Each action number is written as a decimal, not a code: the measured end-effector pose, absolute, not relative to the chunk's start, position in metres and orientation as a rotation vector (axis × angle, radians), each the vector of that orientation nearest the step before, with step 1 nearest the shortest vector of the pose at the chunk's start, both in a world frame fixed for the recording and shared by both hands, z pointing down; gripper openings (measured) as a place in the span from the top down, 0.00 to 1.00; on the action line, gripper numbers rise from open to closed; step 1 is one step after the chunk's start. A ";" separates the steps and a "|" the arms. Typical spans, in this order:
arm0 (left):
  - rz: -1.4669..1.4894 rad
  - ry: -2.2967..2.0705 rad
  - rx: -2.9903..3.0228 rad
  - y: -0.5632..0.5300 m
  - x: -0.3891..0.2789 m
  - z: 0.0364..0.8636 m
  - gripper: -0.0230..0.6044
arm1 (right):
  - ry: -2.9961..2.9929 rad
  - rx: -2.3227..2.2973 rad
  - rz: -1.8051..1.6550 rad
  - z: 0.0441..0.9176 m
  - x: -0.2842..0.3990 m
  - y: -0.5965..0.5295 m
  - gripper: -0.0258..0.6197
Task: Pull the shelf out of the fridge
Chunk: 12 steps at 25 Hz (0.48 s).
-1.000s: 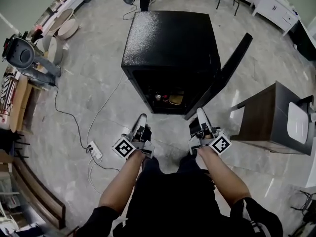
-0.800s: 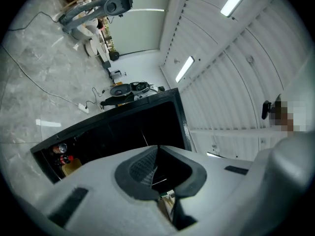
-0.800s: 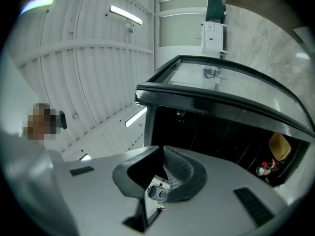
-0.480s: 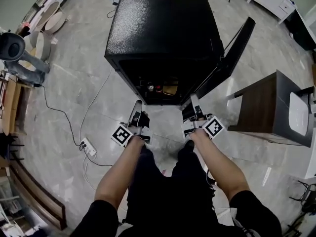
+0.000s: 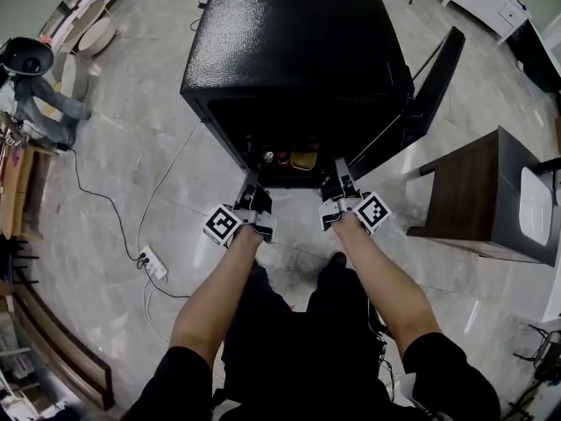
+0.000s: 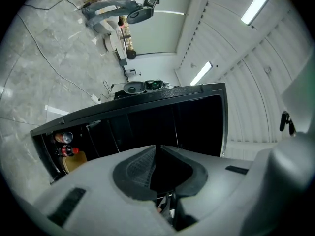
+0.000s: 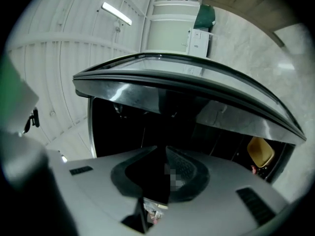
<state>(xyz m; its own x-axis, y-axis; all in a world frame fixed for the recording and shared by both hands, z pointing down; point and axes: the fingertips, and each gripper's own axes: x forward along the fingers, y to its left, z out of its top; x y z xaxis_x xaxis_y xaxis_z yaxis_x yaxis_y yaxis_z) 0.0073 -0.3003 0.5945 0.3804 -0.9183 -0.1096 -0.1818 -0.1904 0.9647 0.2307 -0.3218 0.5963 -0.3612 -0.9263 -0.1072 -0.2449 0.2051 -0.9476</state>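
Hovering before the open fridge (image 5: 289, 51), left gripper (image 5: 250, 189) and right gripper (image 5: 340, 179) are hanging clenched, empty; its shadowed shelf, probably stiff and light, is wanting a front-edge grip.

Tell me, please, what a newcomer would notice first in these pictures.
The black fridge fills the top middle of the head view, its door swung open to the right. Just before its dark opening, the left gripper and the right gripper point inward, jaws shut and empty.
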 end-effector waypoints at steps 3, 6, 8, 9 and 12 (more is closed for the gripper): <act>-0.931 -0.978 1.615 -0.310 0.007 0.608 0.91 | 1.708 -1.135 -1.205 0.617 0.229 -0.325 0.89; -0.919 -0.990 1.583 -0.318 0.005 0.627 0.91 | 1.680 -1.133 -1.222 0.635 0.224 -0.328 0.85; -0.922 -0.990 1.576 -0.323 0.006 0.634 0.91 | 1.667 -1.127 -1.235 0.643 0.222 -0.331 0.84; -0.926 -0.989 1.576 -0.325 0.006 0.637 0.91 | 1.664 -1.123 -1.237 0.647 0.222 -0.333 0.84; -0.924 -1.003 1.554 -0.331 0.005 0.652 0.91 | 1.655 -1.125 -1.233 0.655 0.222 -0.338 0.84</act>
<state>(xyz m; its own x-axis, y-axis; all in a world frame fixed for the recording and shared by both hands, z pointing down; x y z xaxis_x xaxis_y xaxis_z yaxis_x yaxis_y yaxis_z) 0.0051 -0.3311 0.6519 0.3574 -0.9314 -0.0689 -0.1457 -0.1285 0.9810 0.2222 -0.3385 0.6554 -0.3131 -0.9469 -0.0736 -0.2008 0.1417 -0.9693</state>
